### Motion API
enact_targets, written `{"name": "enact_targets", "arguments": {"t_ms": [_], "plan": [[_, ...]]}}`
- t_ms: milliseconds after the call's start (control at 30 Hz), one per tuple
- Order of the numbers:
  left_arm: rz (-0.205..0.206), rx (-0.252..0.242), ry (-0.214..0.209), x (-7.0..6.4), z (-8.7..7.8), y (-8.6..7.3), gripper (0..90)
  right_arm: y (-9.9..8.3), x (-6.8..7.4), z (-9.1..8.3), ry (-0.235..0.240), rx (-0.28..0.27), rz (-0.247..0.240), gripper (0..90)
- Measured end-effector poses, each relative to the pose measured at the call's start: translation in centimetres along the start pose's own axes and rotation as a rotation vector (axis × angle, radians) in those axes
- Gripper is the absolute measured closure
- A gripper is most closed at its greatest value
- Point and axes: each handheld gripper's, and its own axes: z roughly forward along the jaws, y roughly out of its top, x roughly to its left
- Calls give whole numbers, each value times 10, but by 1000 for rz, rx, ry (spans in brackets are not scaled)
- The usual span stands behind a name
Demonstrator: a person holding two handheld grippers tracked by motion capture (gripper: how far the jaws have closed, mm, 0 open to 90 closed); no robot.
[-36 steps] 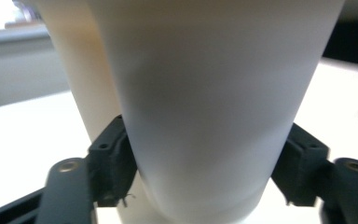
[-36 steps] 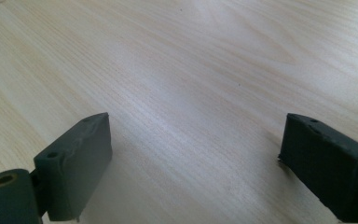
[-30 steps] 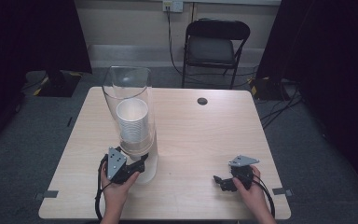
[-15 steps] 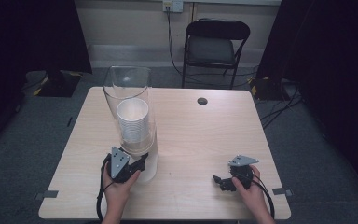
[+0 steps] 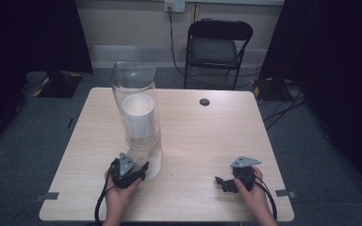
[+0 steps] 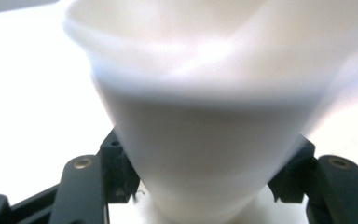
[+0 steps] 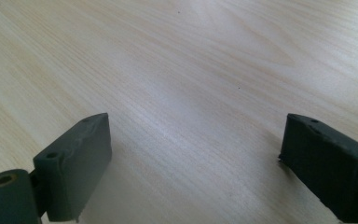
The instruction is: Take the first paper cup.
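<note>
Evidently little has been altered over the last second: the stack of white cups is kept upright inside the clear tube at the near left of the table, with the left gripper clamped on its lowest cup. A draw-out is judged pending. The right gripper is rested at the near right, jaws apart. No writing is legible.

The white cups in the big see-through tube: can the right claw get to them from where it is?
Probably not yet. The right claw rests open and low, and the clear tube walls in the white cups.
</note>
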Motion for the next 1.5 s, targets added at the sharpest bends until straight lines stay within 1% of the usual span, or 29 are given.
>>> {"name": "enact_targets", "arguments": {"t_ms": [33, 67, 100, 133, 167, 233, 267, 333, 400, 433, 467, 567, 633, 667, 700, 733, 800, 833, 867, 900, 967, 1067, 1167, 1233, 1300, 1367, 1400, 1433, 1500], "plan": [[54, -49, -36, -4, -2, 0, 373, 0, 0, 0, 2, 0, 2, 78], [115, -24, -35, -8, -3, 0, 367, 0, 0, 0, 2, 1, 2, 76], [114, -3, -50, -10, -1, 0, 365, 0, 0, 0, 1, 1, 0, 76], [115, -12, -56, -10, -2, 0, 363, 0, -1, 0, 6, 2, -1, 76], [106, -15, -65, -10, -3, -1, 361, 0, -1, 0, 5, 2, -3, 76], [106, -14, -77, -9, -3, -1, 357, 0, -1, 0, 9, 1, -3, 76], [85, -14, -90, -9, -3, -1, 355, 0, -1, 0, 8, 2, -3, 75], [97, 1, -101, -9, -4, -1, 351, 1, -1, 0, 9, 3, -6, 75], [98, 8, -122, -11, -6, -2, 347, 1, -1, 0, 10, 1, -8, 75], [99, 7, -121, -11, -8, -1, 345, 1, -1, 0, 10, 1, -8, 75], [87, 6, -130, -10, -9, -1, 344, 1, -1, 0, 9, 3, -6, 75], [96, 15, -129, -6, -14, -2, 339, 1, -1, 0, 9, 2, -7, 75], [91, 10, -116, -1, -18, -3, 332, 1, -1, 0, 10, 1, -8, 75], [78, 8, -109, 4, -22, -4, 329, 1, -1, 0, 9, 3, -6, 75], [74, -1, -89, 12, -27, -5, 323, 1, -1, 0, 10, 2, -6, 75], [74, -1, -89, 12, -27, -5, 322, 1, -1, 0, 10, 1, -8, 75], [66, -3, -62, 23, -34, -7, 321, 1, -1, 0, 10, 3, -6, 75], [49, -6, -49, 29, -37, -7, 319, 1, -1, 0, 10, 2, -8, 75], [43, -2, -29, 36, -40, -8, 318, 1, -1, 0, 9, 3, -7, 75], [22, -7, -16, 41, -41, -9, 317, 1, -1, 0, 10, 2, -6, 75], [7, 3, 3, 51, -43, -10, 315, 1, -1, 0, 9, 3, -7, 75], [-9, 34, 28, 60, -43, -13, 311, 1, -1, 0, 10, 2, -7, 75], [-14, 46, 50, 67, -42, -16, 310, 1, -1, 0, 10, 3, -6, 75], [-34, 40, 62, 71, -39, -19, 307, 1, -1, 0, 10, 3, -6, 75], [-38, 48, 77, 77, -36, -21, 307, 1, -1, 0, 10, 2, -7, 75], [-61, 47, 88, 80, -34, -22, 305, 1, -1, 0, 9, 3, -6, 75], [-72, 57, 93, 83, -33, -22, 305, 1, -1, 0, 10, 1, -9, 75], [-75, 49, 100, 84, -32, -22, 304, 1, -1, 0, 9, 3, -7, 75], [-68, 50, 105, 86, -30, -21, 304, 1, -1, 0, 10, 3, -7, 75]]}}
